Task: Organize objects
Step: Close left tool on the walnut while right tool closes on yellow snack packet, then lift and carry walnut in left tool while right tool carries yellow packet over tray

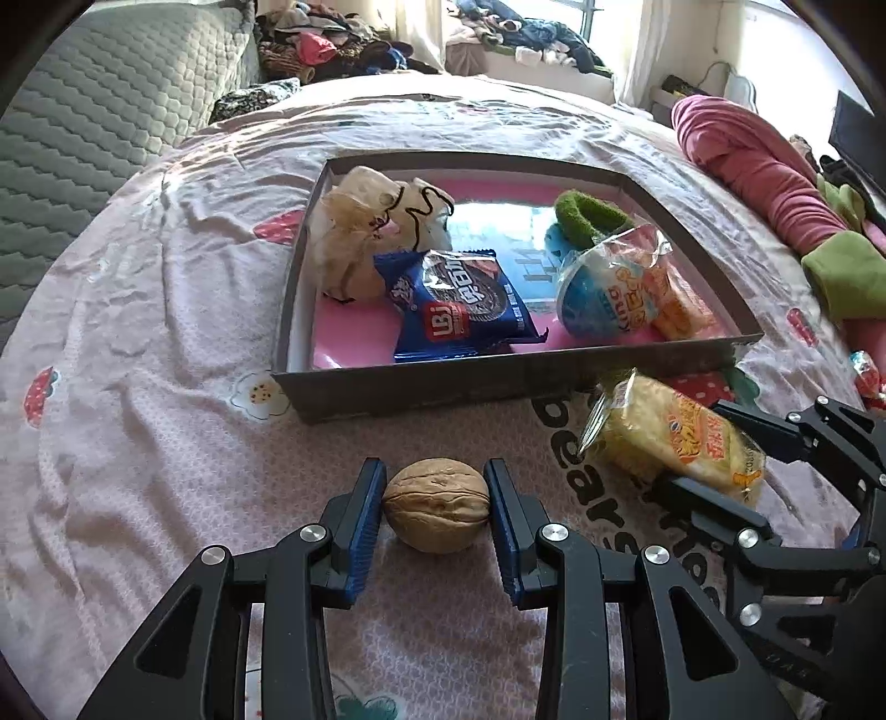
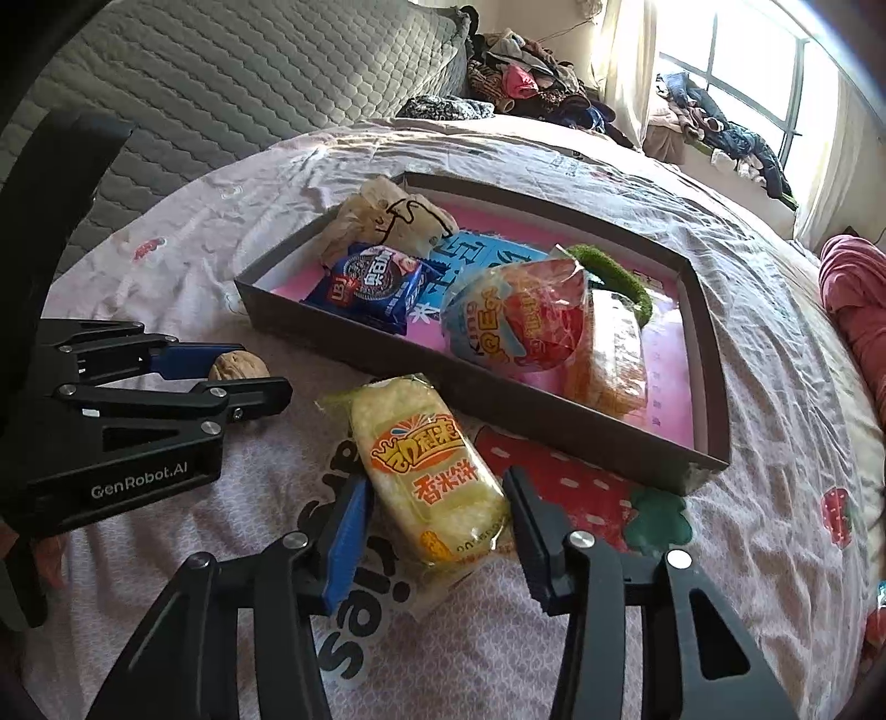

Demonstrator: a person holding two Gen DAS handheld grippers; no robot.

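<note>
Landmark = the shallow grey box (image 1: 515,382) sitting on the pink strawberry-print bedsheet (image 1: 138,421). Left gripper (image 1: 436,507) is just in front of the box's near wall, toward its left corner, jaws pinching a walnut (image 1: 437,504): both blue pads touch the shell sides, and the nut's underside sits at the sheet. Right gripper (image 2: 437,531) is also in front of the box, near its right corner, angled down, jaws around a yellow rice-cracker packet (image 2: 432,476). The left blue pad (image 2: 349,531) is against the wrapper and the right finger touches the wrapper edge, so it reads as a grip on the packet. The packet lies on the sheet, its far end close to the box wall but whether it touches I cannot tell. The two grippers are side by side, apart, the walnut to the left of the packet. Inside the box, on a pink liner: blue cookie pack (image 1: 459,304) near the front wall at centre-left, cream drawstring pouch (image 1: 365,232) in the back-left corner, egg-shaped blue-and-white toy pack (image 1: 603,293) at front-right with an orange-wrapped snack (image 1: 675,304) against it, green fuzzy hair tie (image 1: 587,213) toward the back-right. Beyond the box: grey quilted cover (image 1: 111,99) to the back-left, clothes pile (image 1: 332,44) behind, pink cloth (image 1: 758,166) to the right.
</note>
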